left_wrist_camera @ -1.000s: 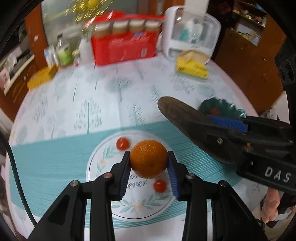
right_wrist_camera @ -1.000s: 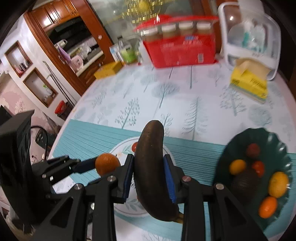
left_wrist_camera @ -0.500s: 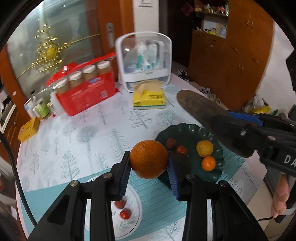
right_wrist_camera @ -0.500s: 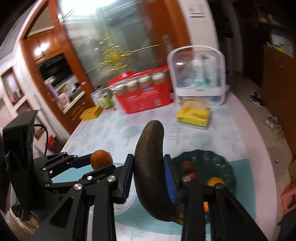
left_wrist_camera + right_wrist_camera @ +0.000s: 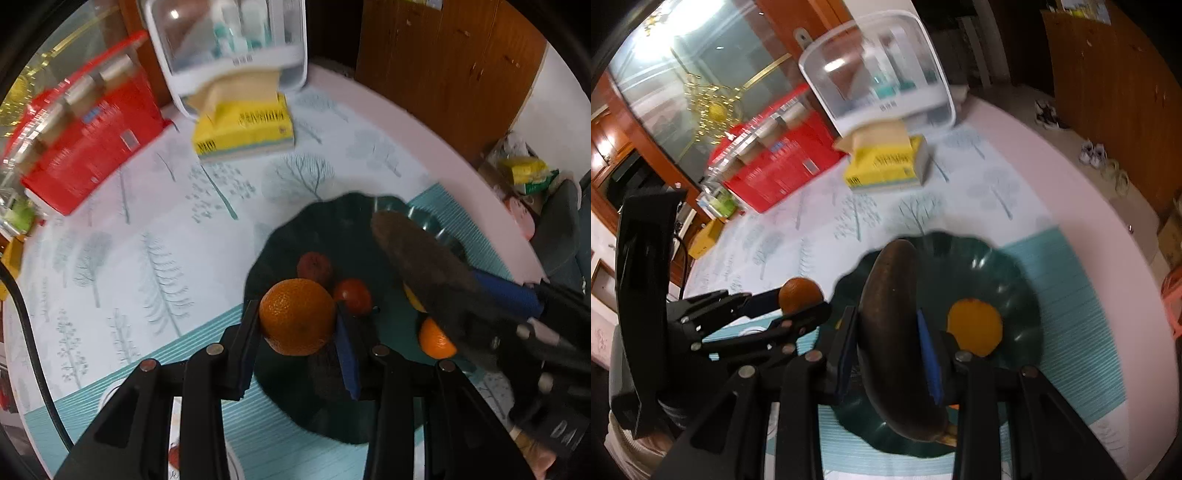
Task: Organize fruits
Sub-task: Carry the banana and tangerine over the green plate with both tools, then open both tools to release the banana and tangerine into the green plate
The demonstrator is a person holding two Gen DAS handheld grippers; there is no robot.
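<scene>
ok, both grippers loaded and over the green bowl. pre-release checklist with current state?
1. Left gripper clamped on the orange: ok.
2. Right gripper clamped on the blackened banana: ok.
3. Orange over the dark green bowl: ok, at its near-left rim.
4. Banana over the bowl: ok.
5. Free room in the bowl: cannot tell; small red fruits and a tangerine already lie inside.
6. Height above the fruit in the bowl: cannot tell, views blurred.
</scene>
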